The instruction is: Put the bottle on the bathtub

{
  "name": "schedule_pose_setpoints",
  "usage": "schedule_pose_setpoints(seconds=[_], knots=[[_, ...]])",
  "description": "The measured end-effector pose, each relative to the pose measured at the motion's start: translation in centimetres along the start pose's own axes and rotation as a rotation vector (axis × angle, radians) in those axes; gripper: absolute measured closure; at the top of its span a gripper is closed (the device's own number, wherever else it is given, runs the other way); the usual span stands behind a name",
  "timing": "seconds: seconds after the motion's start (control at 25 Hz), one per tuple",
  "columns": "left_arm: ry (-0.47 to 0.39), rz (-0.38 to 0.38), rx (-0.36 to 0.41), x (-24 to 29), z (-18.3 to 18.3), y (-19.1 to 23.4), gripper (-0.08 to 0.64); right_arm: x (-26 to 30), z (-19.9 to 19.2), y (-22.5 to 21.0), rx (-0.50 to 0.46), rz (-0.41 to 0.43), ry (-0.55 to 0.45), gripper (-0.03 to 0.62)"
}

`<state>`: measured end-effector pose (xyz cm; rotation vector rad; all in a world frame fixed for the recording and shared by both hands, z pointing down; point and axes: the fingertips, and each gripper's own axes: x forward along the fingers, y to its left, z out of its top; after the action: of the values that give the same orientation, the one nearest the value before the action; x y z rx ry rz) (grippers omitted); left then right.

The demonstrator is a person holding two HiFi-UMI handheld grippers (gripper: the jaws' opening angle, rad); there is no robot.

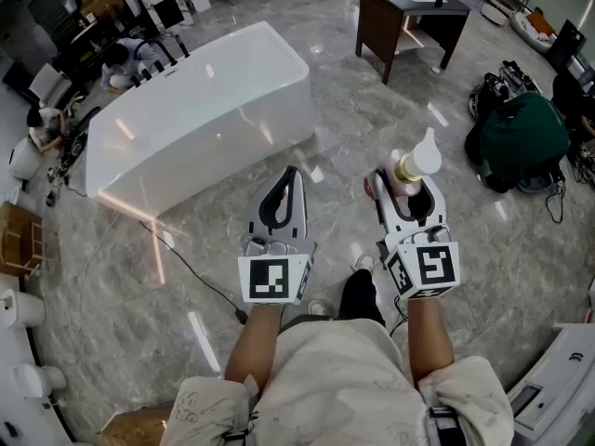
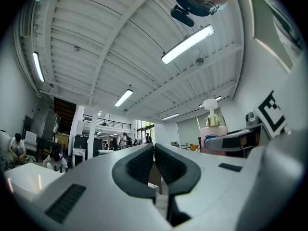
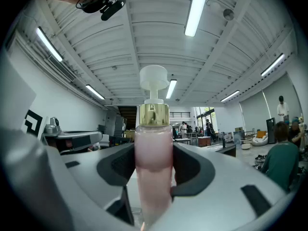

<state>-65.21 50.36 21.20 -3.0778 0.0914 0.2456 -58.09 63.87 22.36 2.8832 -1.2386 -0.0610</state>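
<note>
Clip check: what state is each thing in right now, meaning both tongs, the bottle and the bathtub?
Left tongs: shut, with nothing between the jaws.
Right tongs: shut on the bottle, jaws pressing both its sides.
Bottle: upright in the right tongs, pump on top, held over the floor, not yet on the bathtub.
Bathtub: standing on the floor ahead and to the left, untouched by either tongs.

A large open hall, probably a test lab: a white freestanding bathtub (image 1: 200,110) and a dark wooden vanity table (image 1: 409,21) stand on a grey marble-patterned floor (image 1: 372,137). Long strip lights (image 2: 187,44) hang under a white ribbed ceiling (image 2: 96,28).
</note>
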Motion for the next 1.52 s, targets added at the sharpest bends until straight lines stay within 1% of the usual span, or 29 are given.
schedule_pose_setpoints(seconds=[0.28,0.48,0.6,0.84,1.12,1.4,1.52], knots=[[-0.001,0.001,0.011,0.9,-0.1,0.0,0.551,0.7,0.0,-0.3,-0.009,0.004,0.000,0.390],[0.022,0.004,0.022,1.2,-0.6,-0.2,0.551,0.5,-0.3,-0.8,-0.026,-0.008,0.007,0.390],[0.033,0.004,0.025,1.5,-1.1,-0.5,0.551,0.5,-1.0,-1.5,-0.031,-0.015,0.021,0.390],[0.074,-0.011,0.015,3.0,-3.1,-1.7,0.551,0.8,-3.2,-3.8,0.005,-0.032,0.058,0.388],[0.120,-0.022,0.008,7.1,-4.8,-3.1,0.551,2.7,-5.0,-7.8,0.053,-0.059,0.097,0.388],[0.149,-0.056,-0.003,13.0,-6.8,-5.6,0.551,5.1,-6.3,-13.0,0.078,-0.074,0.118,0.388],[0.165,-0.071,0.009,15.8,-7.7,-6.5,0.551,6.4,-7.0,-15.6,0.091,-0.084,0.121,0.388]])
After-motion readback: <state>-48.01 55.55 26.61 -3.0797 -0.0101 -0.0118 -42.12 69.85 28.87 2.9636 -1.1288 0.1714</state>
